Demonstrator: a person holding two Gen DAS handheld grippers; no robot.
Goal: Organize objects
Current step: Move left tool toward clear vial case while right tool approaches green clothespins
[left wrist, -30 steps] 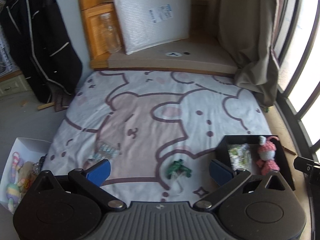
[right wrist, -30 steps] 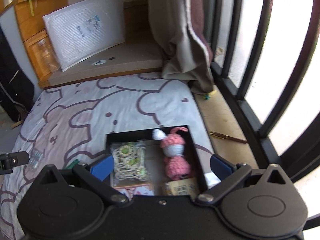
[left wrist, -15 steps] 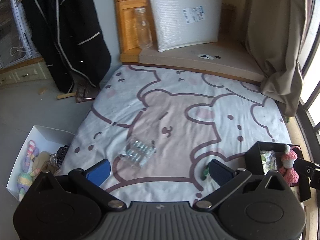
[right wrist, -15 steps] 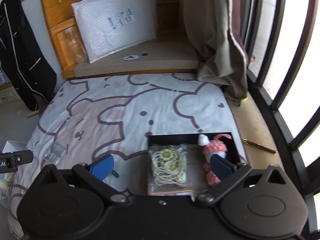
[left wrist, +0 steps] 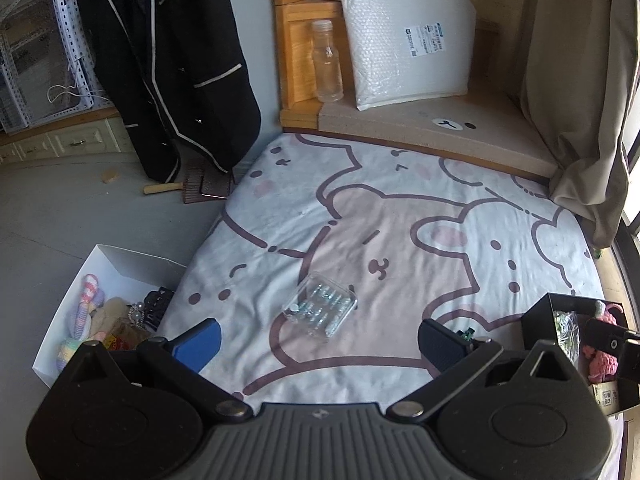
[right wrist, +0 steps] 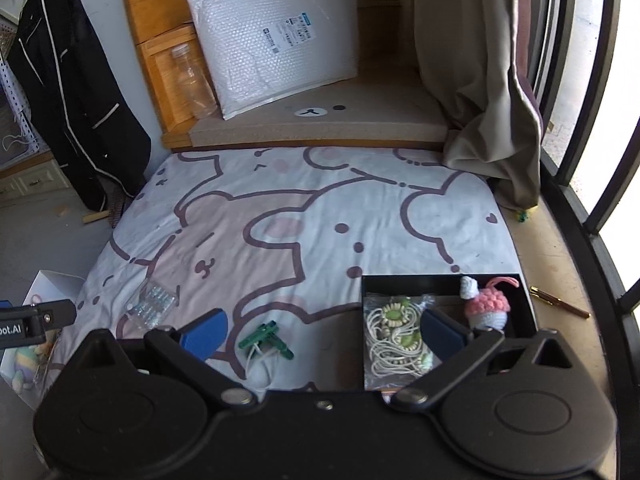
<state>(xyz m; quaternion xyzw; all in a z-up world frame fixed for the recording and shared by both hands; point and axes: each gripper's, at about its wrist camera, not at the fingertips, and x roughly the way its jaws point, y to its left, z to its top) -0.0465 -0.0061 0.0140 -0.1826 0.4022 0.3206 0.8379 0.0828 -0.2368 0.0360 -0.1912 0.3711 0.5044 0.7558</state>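
Observation:
A clear plastic case (left wrist: 323, 309) of small items lies on the cartoon-print bedsheet (left wrist: 400, 232), just ahead of my open, empty left gripper (left wrist: 320, 338); it also shows in the right wrist view (right wrist: 151, 305). A green clip with white cord (right wrist: 266, 342) lies on the sheet between the fingers of my open, empty right gripper (right wrist: 322, 330). A black box (right wrist: 520, 312) at the right holds a bagged beaded cord (right wrist: 394, 336) and a pink crochet doll (right wrist: 489, 307). A white box (left wrist: 116, 264) with soft toys sits on the floor at the left.
A bubble-wrap mailer (left wrist: 404, 40) and a clear bottle (left wrist: 327, 62) stand on the ledge at the head of the bed. A black jacket (left wrist: 168, 60) hangs at the left. A curtain (right wrist: 480, 80) and window bars (right wrist: 592, 120) are at the right.
Both grippers have swung left and pulled back. The clear case now lies centred ahead of the left gripper; the green clip has come between the right gripper's fingers, and the black box has shifted right.

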